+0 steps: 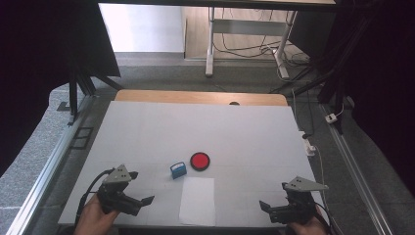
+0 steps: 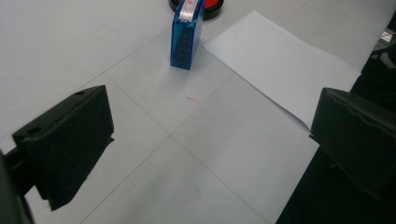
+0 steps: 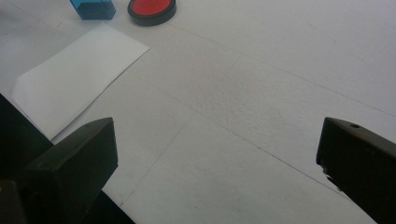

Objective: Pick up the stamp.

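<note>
A small blue stamp (image 1: 177, 170) stands upright near the middle of the white table cover (image 1: 195, 127). A round red ink pad (image 1: 199, 161) in a black case lies just right of it. A blank white sheet of paper (image 1: 197, 200) lies in front of both, near the table's front edge. My left gripper (image 1: 142, 204) rests at the front left, open and holding nothing, pointing toward the sheet. In its view (image 2: 212, 112) the stamp (image 2: 187, 39), pad (image 2: 212, 9) and sheet (image 2: 285, 65) lie ahead. My right gripper (image 1: 266, 209) sits at the front right, open and holding nothing, and its view (image 3: 217, 135) shows the stamp (image 3: 93, 8), pad (image 3: 152, 10) and sheet (image 3: 77, 79) far off.
A strip of wooden tabletop (image 1: 200, 97) shows at the far edge. Metal rails (image 1: 49, 166) run along both sides of the table. A white power strip (image 1: 309, 144) and cables lie off the right edge. Desk legs (image 1: 210, 44) stand on the floor beyond.
</note>
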Demonstrator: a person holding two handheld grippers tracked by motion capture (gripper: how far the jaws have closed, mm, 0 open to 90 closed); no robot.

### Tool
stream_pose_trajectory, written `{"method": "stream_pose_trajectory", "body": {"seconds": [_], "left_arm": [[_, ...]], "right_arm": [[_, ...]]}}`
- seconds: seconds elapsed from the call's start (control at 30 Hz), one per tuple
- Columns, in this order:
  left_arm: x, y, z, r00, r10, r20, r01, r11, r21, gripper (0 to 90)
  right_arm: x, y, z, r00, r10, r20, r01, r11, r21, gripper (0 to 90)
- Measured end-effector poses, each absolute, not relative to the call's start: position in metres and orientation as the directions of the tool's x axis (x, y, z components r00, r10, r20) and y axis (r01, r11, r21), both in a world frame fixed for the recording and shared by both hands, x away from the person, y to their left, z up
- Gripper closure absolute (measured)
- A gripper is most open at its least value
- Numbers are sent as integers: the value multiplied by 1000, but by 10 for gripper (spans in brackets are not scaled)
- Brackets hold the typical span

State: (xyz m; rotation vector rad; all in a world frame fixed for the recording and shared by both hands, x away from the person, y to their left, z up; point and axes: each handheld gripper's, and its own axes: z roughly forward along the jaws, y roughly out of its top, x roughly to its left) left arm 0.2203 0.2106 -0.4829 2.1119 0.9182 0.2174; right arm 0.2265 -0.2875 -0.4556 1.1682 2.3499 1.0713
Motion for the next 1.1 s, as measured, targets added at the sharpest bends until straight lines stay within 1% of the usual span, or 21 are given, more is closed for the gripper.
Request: {"method": "stream_pose_trajectory", "body": {"seconds": [0.27, 0.53, 0.73, 0.9, 1.1], "left_arm": [[235, 196, -484, 723, 672, -160, 537, -402, 742, 0], [251, 178, -485, 742, 656, -139, 523, -437, 732, 0], [263, 168, -488, 748, 645, -155, 530, -440, 725, 0], [271, 160, -489, 750, 647, -137, 526, -458, 716, 0], [283, 146, -495, 749, 657, -87, 521, -502, 690, 0]], "right_arm": [[227, -287, -456, -623, 780, 58, 555, 388, 736, 0], [227, -287, -456, -627, 777, 56, 554, 395, 733, 0], [228, -286, -457, -629, 775, 54, 555, 399, 730, 0], [228, -286, -457, -630, 775, 54, 556, 401, 729, 0], [228, -286, -457, -632, 773, 52, 554, 404, 728, 0]]}}
